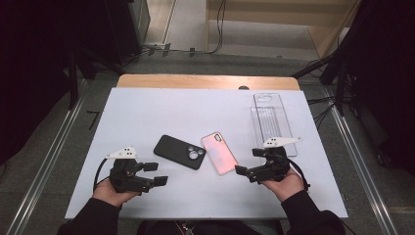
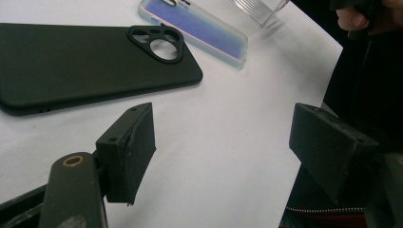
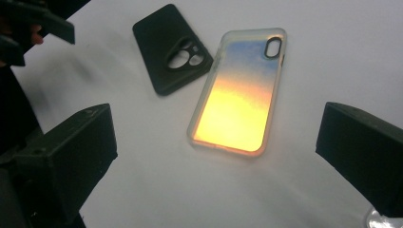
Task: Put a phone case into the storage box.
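Observation:
Two phone cases lie side by side in the middle of the white table (image 1: pixel 147 112): a black phone case (image 1: pixel 179 151) (image 2: pixel 85 66) (image 3: pixel 166 47) with a camera cut-out, and to its right an iridescent pink-orange phone case (image 1: pixel 219 152) (image 2: pixel 199 28) (image 3: pixel 242 95). My left gripper (image 1: pixel 155 174) (image 2: pixel 223 128) rests near the front left, just short of the black case, jaws apart and empty. My right gripper (image 1: pixel 248 161) (image 3: pixel 218 128) sits just right of the iridescent case and faces it, jaws wide with nothing pressed between them.
A clear plastic tray (image 1: pixel 270 117) (image 2: pixel 259 9) lies at the back right of the table, beyond my right hand. A wooden edge (image 1: pixel 205 81) borders the far side. Cables run over the floor behind the table.

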{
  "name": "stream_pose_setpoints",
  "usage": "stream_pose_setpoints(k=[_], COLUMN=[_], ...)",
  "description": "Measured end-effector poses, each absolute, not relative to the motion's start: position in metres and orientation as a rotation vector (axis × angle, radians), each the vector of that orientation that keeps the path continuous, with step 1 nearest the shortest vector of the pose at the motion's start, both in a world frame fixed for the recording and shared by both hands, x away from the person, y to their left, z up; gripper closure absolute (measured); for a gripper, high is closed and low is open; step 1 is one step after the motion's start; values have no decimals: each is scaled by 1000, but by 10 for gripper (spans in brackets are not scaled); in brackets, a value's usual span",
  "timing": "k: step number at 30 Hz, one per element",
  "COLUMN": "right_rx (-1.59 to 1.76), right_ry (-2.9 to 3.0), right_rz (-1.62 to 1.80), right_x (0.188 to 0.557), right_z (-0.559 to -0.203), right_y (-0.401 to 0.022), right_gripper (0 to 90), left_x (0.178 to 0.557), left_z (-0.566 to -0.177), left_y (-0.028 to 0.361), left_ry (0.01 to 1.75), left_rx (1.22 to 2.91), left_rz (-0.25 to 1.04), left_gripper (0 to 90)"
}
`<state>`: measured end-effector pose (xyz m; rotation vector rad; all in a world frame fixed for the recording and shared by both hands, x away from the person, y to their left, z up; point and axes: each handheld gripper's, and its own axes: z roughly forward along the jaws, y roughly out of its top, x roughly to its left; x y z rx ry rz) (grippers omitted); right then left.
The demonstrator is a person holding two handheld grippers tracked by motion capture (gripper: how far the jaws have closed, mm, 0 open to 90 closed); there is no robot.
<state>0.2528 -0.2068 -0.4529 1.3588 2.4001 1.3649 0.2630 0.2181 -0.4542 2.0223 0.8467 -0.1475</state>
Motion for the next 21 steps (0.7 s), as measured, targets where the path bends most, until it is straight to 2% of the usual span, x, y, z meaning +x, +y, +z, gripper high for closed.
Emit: stream_pose_setpoints(k=[21], right_rx=[1439], right_ry=[2288], right_rz=[1216], right_x=[282], right_z=[-449], right_y=[-168], right_gripper=[0], left_x=[264], left_z=[-453], left_y=[220], left_ry=[867], left_rx=[2009], left_rz=[-138], left_gripper=[240])
